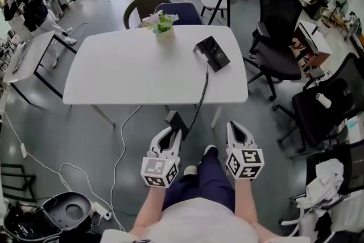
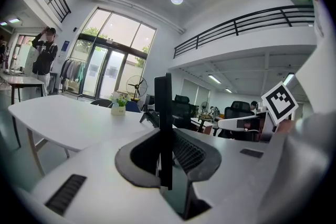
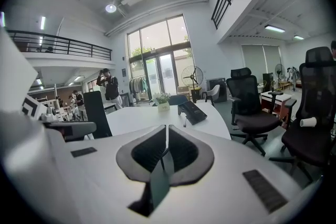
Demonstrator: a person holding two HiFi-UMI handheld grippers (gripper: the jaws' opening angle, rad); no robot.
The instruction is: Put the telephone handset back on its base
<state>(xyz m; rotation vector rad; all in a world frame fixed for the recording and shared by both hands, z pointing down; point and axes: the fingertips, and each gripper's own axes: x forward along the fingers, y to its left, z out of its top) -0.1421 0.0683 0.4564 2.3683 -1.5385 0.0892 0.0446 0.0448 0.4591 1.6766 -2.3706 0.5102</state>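
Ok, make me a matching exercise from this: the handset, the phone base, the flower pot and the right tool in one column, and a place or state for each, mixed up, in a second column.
1. handset
2. phone base
3. flower pot
4. right tool

A. at the far edge of the table
B. jaws together, nothing between them
C. clamped in the left tool, off the table's near side
D. on the table's right part, cord trailing off the near edge

Pairs: 1-C, 2-D, 3-A, 4-B
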